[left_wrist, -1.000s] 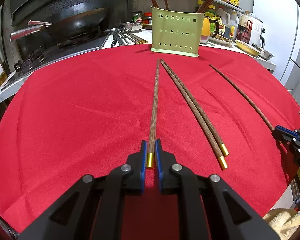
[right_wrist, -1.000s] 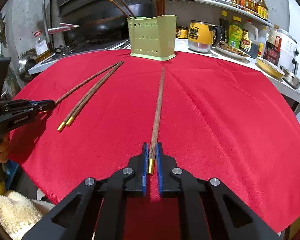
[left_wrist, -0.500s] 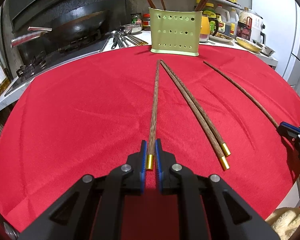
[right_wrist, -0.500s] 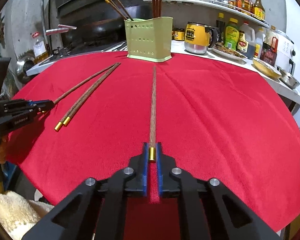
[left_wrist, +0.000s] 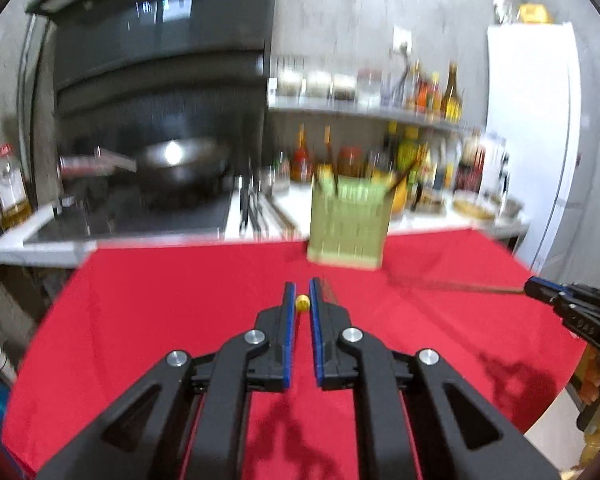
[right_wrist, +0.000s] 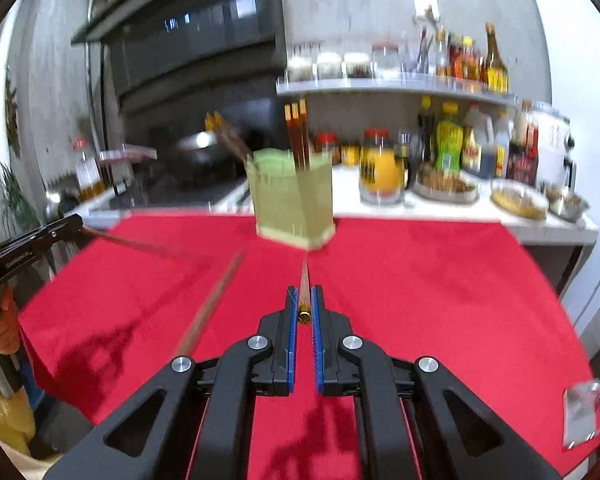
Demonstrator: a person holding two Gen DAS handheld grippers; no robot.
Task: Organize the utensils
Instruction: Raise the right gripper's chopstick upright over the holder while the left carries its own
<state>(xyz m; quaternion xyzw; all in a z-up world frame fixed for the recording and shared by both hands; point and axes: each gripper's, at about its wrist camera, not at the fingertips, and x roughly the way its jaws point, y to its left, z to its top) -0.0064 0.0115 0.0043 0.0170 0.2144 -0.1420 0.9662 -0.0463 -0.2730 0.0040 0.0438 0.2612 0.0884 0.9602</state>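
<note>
I hold one chopstick (left_wrist: 302, 303) in the left gripper (left_wrist: 302, 305) and another chopstick (right_wrist: 304, 294) in the right gripper (right_wrist: 304, 309), jaws clamped on the gold-capped ends, tips aimed towards the green holder (right_wrist: 293, 204) on the red worktop (right_wrist: 420, 280) for dropping in.

Utensil holder (right_wrist: 293, 206) at far edge of table (right_wrist: 420, 280), w/ chopsticks (right_wrist: 298, 136) in it, counter (right_wrist: 460, 208) behind
</note>
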